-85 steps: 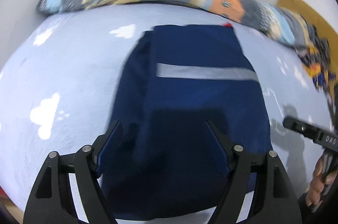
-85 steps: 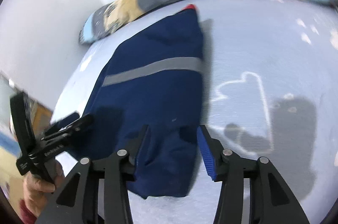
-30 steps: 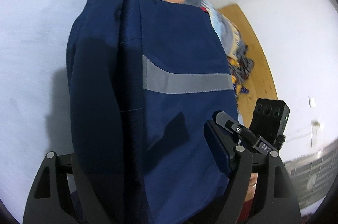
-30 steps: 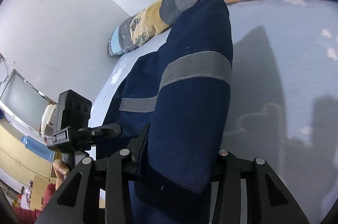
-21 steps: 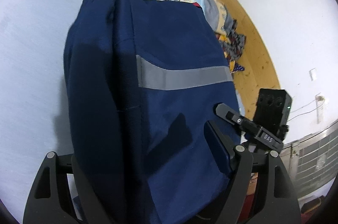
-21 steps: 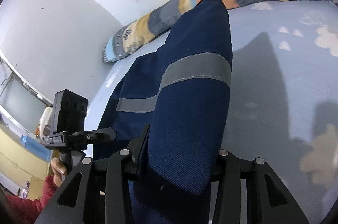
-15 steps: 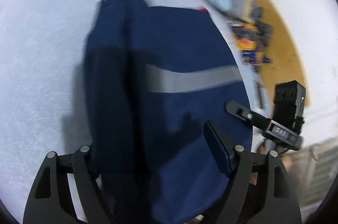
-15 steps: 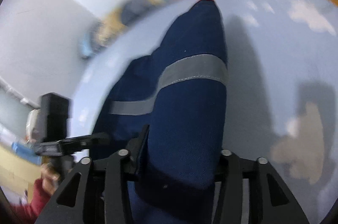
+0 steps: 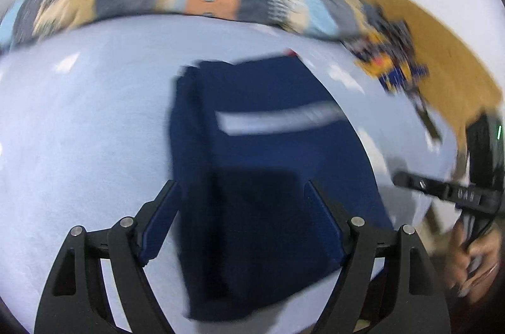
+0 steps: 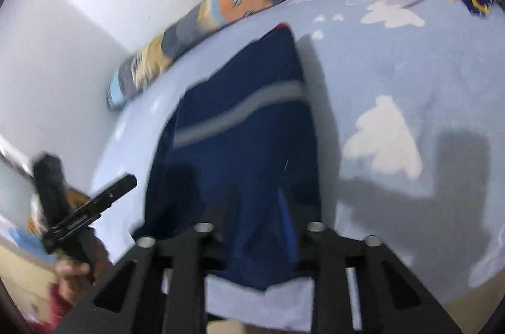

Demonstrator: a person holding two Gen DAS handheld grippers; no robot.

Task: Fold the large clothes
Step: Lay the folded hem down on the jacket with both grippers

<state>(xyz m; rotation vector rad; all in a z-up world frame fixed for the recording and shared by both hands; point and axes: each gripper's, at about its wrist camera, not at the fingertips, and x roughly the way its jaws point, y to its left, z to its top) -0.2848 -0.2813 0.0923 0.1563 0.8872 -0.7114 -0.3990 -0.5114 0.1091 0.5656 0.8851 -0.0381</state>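
We see matt navy woven cloth in the garment [image 9: 268, 176], crossed by a smooth grey band [image 9: 281, 119]. The bed sheet [image 9: 79, 144] at nine o'clock looks soft and fleecy. The tools [image 9: 243, 223] are matt black plastic with metal pins; the headboard [image 9: 426, 50] is wood.

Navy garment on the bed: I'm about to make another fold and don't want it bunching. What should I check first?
1. Navy garment lies on the sheet: ok.
2. Grey stripe faces up: ok.
3. Left gripper open, straddling the near end: ok.
4. Right gripper has just been closing with cloth between its jaws; firm grip: cannot tell.
5. Edges aligned: cannot tell, blurred.
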